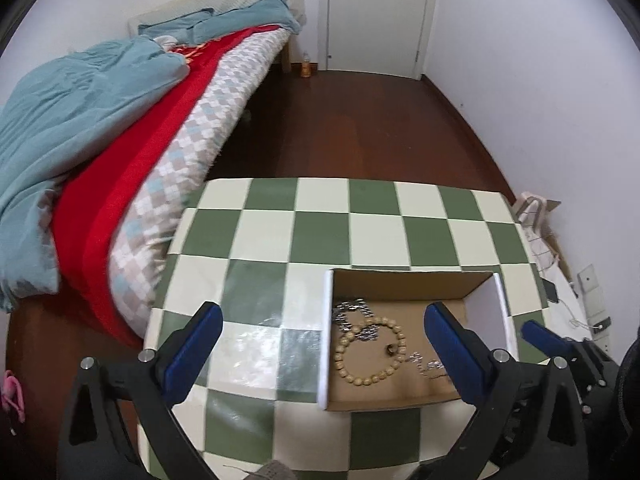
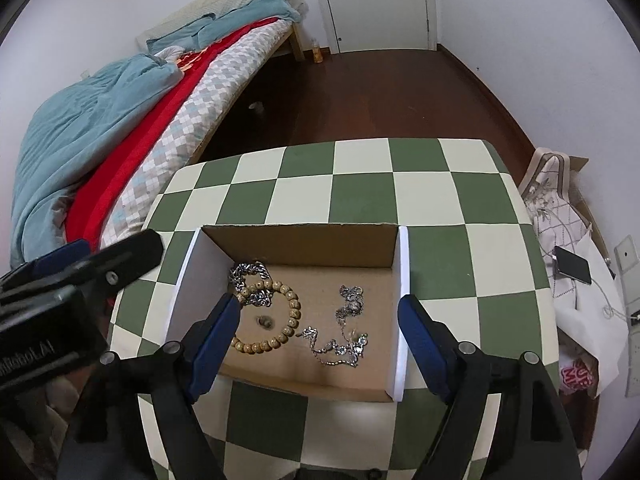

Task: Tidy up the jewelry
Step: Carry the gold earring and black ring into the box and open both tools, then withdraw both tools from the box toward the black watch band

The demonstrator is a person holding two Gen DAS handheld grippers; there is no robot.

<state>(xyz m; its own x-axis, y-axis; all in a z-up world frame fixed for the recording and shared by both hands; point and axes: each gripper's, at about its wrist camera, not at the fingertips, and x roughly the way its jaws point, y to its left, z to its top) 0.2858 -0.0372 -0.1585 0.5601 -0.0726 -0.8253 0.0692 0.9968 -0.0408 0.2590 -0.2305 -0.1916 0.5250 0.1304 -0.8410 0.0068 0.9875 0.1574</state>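
An open cardboard box [image 2: 304, 240] with white side walls stands on the green-and-cream checkered table [image 2: 360, 196]. Inside lie a wooden bead bracelet [image 2: 280, 316], a chunky silver chain [image 2: 250, 272] under its far edge, a small dark ring [image 2: 265, 321] within the bracelet, and thin silver chains [image 2: 344, 336] to the right. My right gripper [image 2: 320, 312] is open and empty above the box. My left gripper [image 1: 324, 320] is open and empty, over the table and the box's left wall [image 1: 326, 336]. The bracelet [image 1: 372, 352] also shows in the left wrist view.
A bed [image 1: 120, 152] with teal and red bedding lies left of the table. Dark wooden floor [image 1: 340, 120] and a white door [image 1: 376, 12] are behind. A phone [image 2: 572, 264] and cables lie on cloth to the right of the table.
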